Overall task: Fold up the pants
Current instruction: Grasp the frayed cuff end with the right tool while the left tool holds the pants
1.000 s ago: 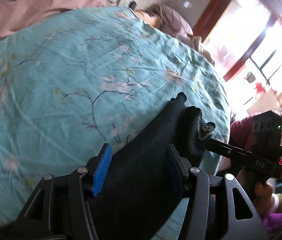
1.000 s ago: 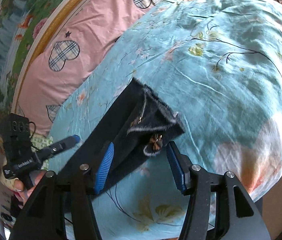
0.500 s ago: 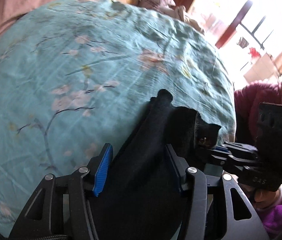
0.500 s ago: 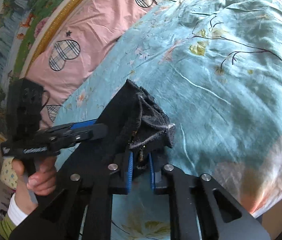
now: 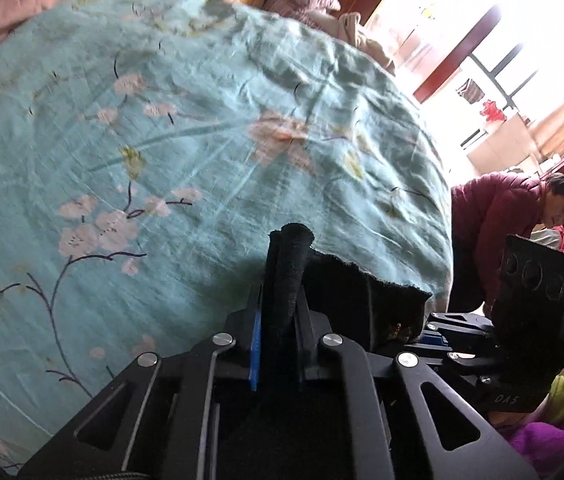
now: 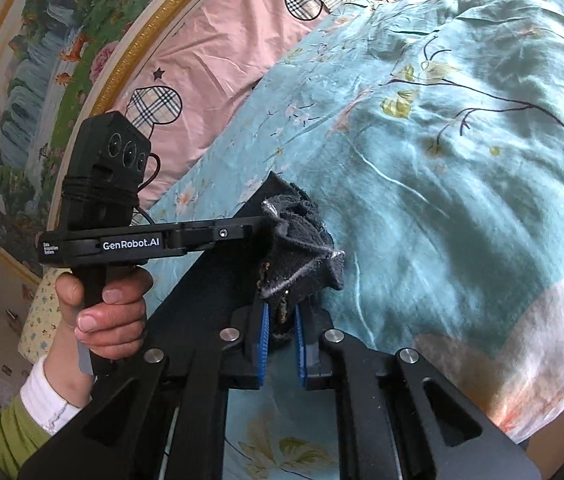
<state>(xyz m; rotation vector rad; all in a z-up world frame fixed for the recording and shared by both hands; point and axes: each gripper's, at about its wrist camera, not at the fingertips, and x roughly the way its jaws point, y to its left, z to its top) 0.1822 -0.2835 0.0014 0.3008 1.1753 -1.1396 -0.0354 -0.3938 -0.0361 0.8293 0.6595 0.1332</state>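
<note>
Left wrist view: my left tool (image 5: 278, 332) has just been closing and now pinches a bunched fold of the black pants (image 5: 346, 292), lying on the bed (image 5: 162, 140). My right tool (image 6: 282, 340) clamps the frayed waist end just beside it. I see the hand (image 6: 102, 312) gripping the left handle.

The left gripper (image 6: 270, 236) reads "GenRobot.AI"; the right gripper (image 5: 422, 330) seemingly "DAS".
</note>
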